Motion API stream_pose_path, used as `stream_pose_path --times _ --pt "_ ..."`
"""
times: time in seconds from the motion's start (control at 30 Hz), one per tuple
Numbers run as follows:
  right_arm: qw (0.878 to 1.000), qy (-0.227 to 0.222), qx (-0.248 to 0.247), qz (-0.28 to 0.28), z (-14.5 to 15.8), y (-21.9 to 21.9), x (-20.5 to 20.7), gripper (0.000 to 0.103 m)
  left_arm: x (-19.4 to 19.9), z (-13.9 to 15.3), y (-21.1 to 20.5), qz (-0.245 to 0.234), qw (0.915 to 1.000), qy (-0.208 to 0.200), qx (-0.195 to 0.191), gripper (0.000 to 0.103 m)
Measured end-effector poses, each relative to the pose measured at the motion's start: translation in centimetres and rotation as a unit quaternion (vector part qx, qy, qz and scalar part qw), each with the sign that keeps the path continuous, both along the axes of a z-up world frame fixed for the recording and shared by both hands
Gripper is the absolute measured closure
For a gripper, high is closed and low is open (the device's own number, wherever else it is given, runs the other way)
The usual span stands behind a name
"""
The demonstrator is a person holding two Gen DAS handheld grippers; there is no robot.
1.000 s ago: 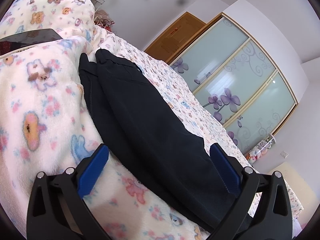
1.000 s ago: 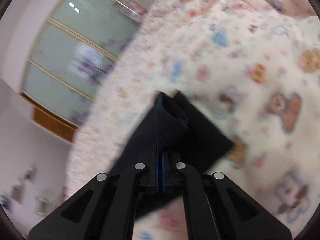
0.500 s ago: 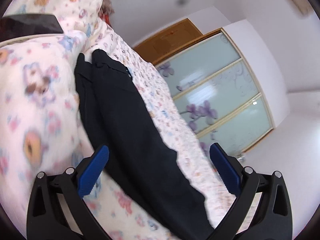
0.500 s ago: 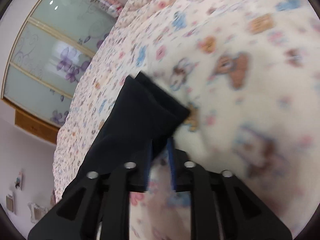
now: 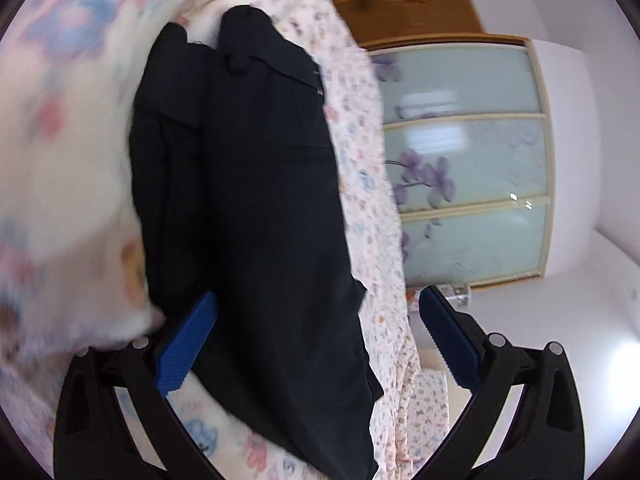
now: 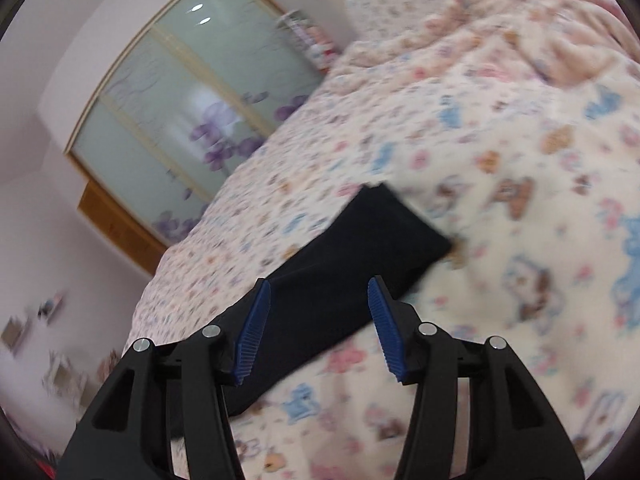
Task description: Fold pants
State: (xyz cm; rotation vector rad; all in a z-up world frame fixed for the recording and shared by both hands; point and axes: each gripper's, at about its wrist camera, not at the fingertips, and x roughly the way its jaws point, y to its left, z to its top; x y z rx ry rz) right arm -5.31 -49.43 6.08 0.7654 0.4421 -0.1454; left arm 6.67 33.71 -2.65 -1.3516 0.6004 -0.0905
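Black pants (image 5: pixel 260 200) lie lengthwise on a bed covered by a cartoon-print blanket (image 5: pixel 60 160), waistband at the far end in the left wrist view. My left gripper (image 5: pixel 316 336) stands wide open above the near part of the pants, its blue pads (image 5: pixel 188 344) off the cloth. In the right wrist view the leg end of the pants (image 6: pixel 360 256) lies flat on the blanket (image 6: pixel 520 200). My right gripper (image 6: pixel 320 324) hovers just over that end, jaws opening, with the cloth below the gap and not pinched.
A wardrobe with frosted sliding doors printed with purple flowers (image 5: pixel 464 160) stands beyond the bed, next to a wooden door (image 5: pixel 408 12). The bed's edge with a floral sheet (image 5: pixel 404 360) drops off on the right in the left wrist view. Bunched blanket folds (image 6: pixel 540 40) rise at the far right.
My right gripper was shut on the pants' leg end, then let go and drew back as the cloth settled flat. The left gripper swung along the pants and rolled, staying open.
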Motion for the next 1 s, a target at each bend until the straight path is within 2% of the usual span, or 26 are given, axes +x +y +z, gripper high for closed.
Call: stream_pose_path --times 0.13,0.2,0.23,0.27,0.3,0.33,0.37,0.5,0.6,0.63,0.7,0.73,0.77,0.8,0.87,0.9,0.97,1.0 --pt "0.999 -0.026 -0.024 0.037 0.5 1.6 0.6 0.044 1.4 -0.4 1.5 0.024 0.9995 0.006 -0.021 0.004" --pt "0.997 -0.040 -0.041 0.048 0.4 2.3 0.7 0.041 2.1 -1.1 2.3 0.029 0.9987 0.015 -0.040 0.011" --pt "0.997 -0.045 -0.041 0.056 0.2 2.6 0.7 0.041 2.2 -1.2 2.5 0.033 0.9985 0.020 -0.040 0.021" --pt "0.996 -0.049 -0.037 0.064 -0.1 2.8 0.8 0.041 2.1 -1.2 2.6 0.039 0.9984 0.026 -0.032 0.039" --pt "0.996 -0.049 -0.034 0.069 -0.3 2.9 1.0 0.039 2.1 -1.1 2.8 0.043 0.9985 0.029 -0.021 0.052" --pt "0.996 -0.047 -0.031 0.075 -0.6 3.1 1.2 0.039 2.2 -0.8 2.8 0.038 0.9987 0.032 0.009 0.085" --pt "0.995 -0.045 -0.028 0.081 -0.8 3.3 1.4 0.039 2.1 -0.7 2.7 0.035 0.9981 0.038 0.035 0.095" --pt "0.994 -0.039 -0.033 0.101 -1.0 4.1 2.0 0.038 -0.1 0.6 1.8 0.055 0.9946 0.006 0.088 0.096" --pt "0.992 -0.044 -0.039 0.112 -0.9 4.7 1.9 0.038 -3.0 2.5 0.4 0.078 0.9873 -0.036 0.133 0.096" --pt "0.991 -0.044 -0.045 0.115 -0.8 5.0 1.9 0.038 -4.0 2.9 -0.2 0.090 0.9821 -0.046 0.159 0.096" --pt "0.991 -0.040 -0.051 0.118 -0.8 5.3 2.1 0.038 -4.5 1.9 -0.4 0.110 0.9769 -0.028 0.181 0.095" --pt "0.991 -0.038 -0.051 0.121 -0.8 5.5 2.3 0.038 -4.0 0.1 0.0 0.113 0.9790 0.006 0.170 0.093" --pt "0.990 -0.035 -0.052 0.124 -0.7 5.7 2.4 0.038 -3.8 -1.2 0.3 0.114 0.9817 0.021 0.151 0.091" --pt "0.989 -0.033 -0.055 0.131 -0.4 6.3 2.6 0.036 -3.8 -1.7 0.4 0.116 0.9828 0.020 0.143 0.091" --pt "0.986 -0.035 -0.064 0.148 0.6 7.3 3.1 0.028 -3.9 -0.2 0.0 0.114 0.9786 0.023 0.170 0.085" --pt "0.984 -0.046 -0.063 0.161 1.6 8.1 3.4 0.023 -4.3 0.4 -0.2 0.122 0.9766 0.021 0.176 0.072" --pt "0.979 -0.069 -0.050 0.186 3.1 9.3 4.4 0.023 -6.2 2.1 -0.9 0.167 0.9669 0.009 0.193 0.033" --pt "0.975 -0.072 -0.040 0.206 4.1 10.2 5.6 0.023 -7.4 3.1 -1.4 0.189 0.9609 0.003 0.203 0.024"
